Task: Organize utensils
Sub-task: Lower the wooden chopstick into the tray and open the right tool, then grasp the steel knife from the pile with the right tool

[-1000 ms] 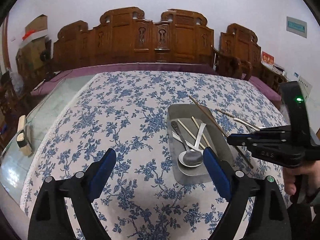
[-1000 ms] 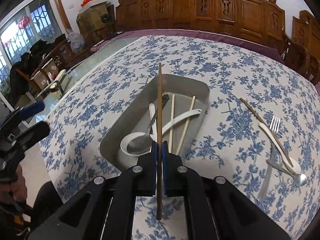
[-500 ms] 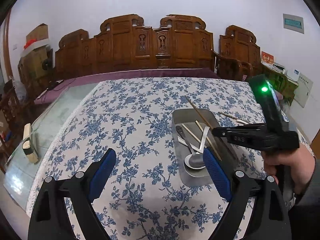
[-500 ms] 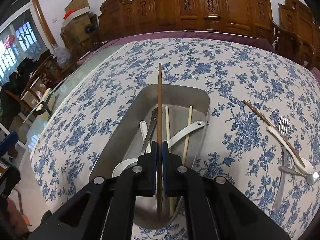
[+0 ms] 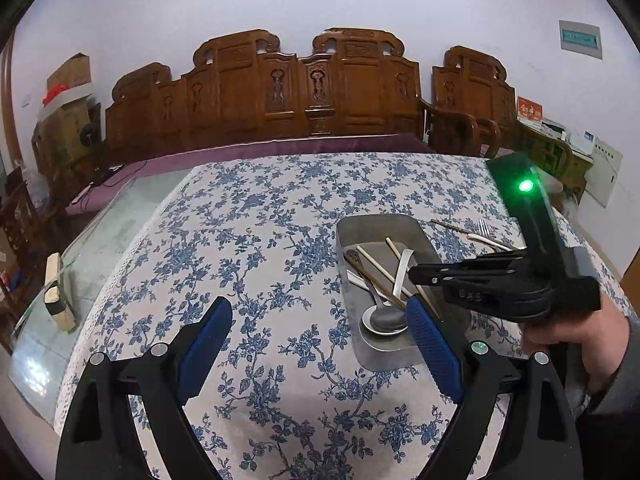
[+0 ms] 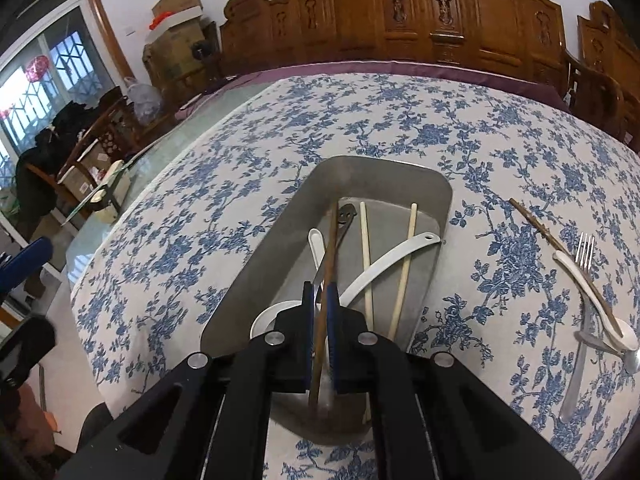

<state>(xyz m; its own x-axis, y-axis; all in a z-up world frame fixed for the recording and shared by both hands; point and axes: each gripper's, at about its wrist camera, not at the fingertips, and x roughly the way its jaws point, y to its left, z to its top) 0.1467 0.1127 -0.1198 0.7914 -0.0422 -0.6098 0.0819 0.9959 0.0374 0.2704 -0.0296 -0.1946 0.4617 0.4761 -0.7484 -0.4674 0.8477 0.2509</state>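
Note:
A steel tray (image 6: 380,162) on the flowered cloth holds two pale chopsticks (image 6: 365,256), white spoons (image 6: 384,264) and a metal spoon (image 5: 386,318). My right gripper (image 6: 320,292) hangs low over the tray's near end, shut on a brown chopstick (image 6: 330,248). The stick tilts between the pads and its far tip lies inside the tray. In the left wrist view the right gripper (image 5: 412,274) sits in a hand above the tray (image 5: 376,218). My left gripper (image 5: 318,308) is open and holds nothing, hovering over the cloth just left of the tray.
On the cloth right of the tray lie another brown chopstick (image 6: 536,226), a fork (image 6: 584,252), a white spoon (image 6: 592,300) and a metal spoon (image 6: 630,360). Carved wooden chairs (image 5: 320,92) line the far side. Bare glass tabletop (image 5: 100,248) shows at the left.
The right gripper has come down closer over the tray. The brown chopstick, straight before, now tilts with its tip down in the tray. The left gripper stays open.

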